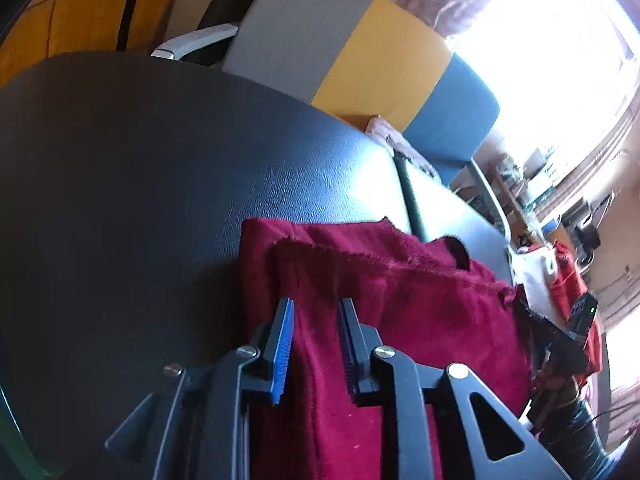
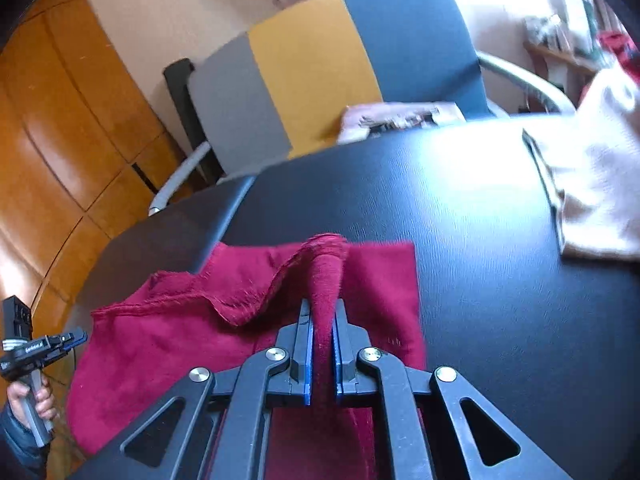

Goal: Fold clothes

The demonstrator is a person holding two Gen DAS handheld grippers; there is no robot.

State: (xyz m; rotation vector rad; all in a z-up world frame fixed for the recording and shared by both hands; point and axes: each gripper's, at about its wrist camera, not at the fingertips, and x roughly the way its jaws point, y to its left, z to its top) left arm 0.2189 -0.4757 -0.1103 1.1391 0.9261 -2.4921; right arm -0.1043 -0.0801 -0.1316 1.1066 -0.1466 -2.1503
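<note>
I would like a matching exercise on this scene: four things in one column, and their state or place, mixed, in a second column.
Things
1. right gripper
2. left gripper
3. cream cloth
4. striped chair

States or places
A. behind the black table
B. jaws apart over the dark red cloth
C. lying on the table's right part
D. pinching a raised fold of red cloth

Pairs: 1-D, 2-B, 3-C, 4-A
</note>
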